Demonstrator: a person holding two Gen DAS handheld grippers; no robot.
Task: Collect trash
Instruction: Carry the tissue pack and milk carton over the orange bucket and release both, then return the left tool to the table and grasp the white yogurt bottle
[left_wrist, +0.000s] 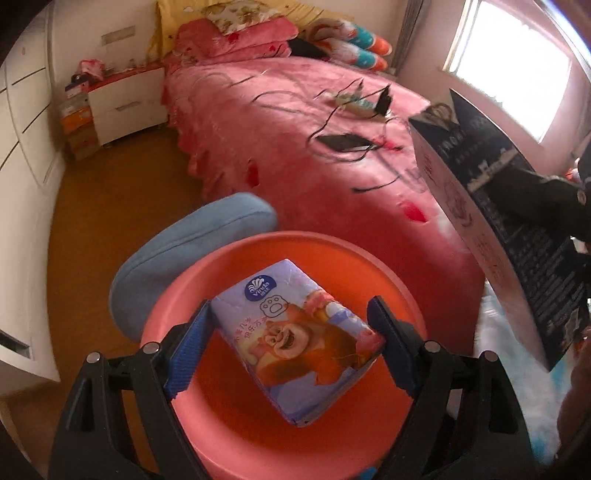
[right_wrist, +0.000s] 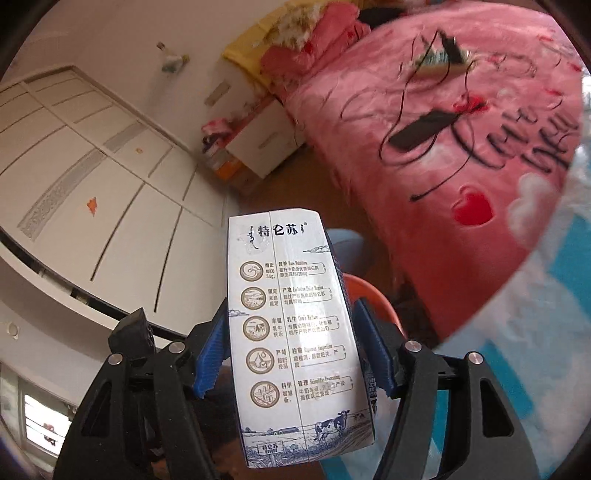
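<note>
My left gripper is shut on a purple tissue pack with a cartoon bear, holding it tilted just above the red plastic basin. My right gripper is shut on a white and blue milk carton, held upright in the air. The carton also shows in the left wrist view at the right, above and beside the basin, with the right gripper's black body behind it. A sliver of the basin shows behind the carton in the right wrist view.
A pale blue cushion lies on the brown floor beside the basin. A bed with a pink blanket holds a power strip, cables and a dark phone. White wardrobes and a nightstand stand at left. A blue and white cover is at right.
</note>
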